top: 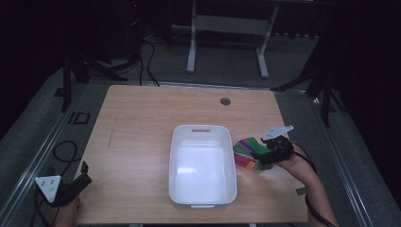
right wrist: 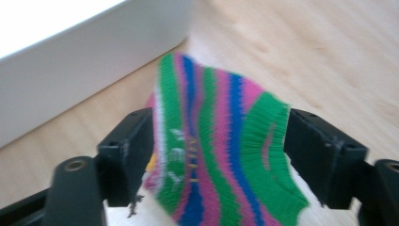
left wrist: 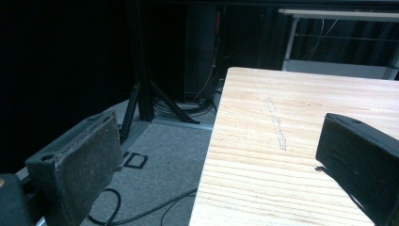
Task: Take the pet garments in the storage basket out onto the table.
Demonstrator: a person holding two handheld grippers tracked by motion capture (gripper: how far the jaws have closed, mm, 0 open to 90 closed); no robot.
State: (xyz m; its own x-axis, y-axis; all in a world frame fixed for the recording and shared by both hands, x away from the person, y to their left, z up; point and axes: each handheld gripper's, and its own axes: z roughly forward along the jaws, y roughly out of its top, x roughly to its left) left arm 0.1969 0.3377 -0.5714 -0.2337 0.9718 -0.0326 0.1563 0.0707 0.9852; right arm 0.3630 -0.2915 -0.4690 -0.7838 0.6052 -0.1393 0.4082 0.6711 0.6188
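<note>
Partly hidden striped sock (right wrist: 221, 146) clamped in right tool (top: 267, 153); left tool (top: 75, 184) apart; wooden desk (top: 142, 123), dark room.

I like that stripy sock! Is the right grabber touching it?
Touching. In the right gripper view the striped sock sits between the right gripper's black jaws, both pressing against its sides beside the white bin.

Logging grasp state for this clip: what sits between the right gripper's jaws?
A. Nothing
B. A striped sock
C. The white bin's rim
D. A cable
B. In the right gripper view the striped sock, banded green, pink and blue, sits between the two black jaws of the right gripper, beside the white bin; the high view shows the same beside the bin's right wall.
</note>
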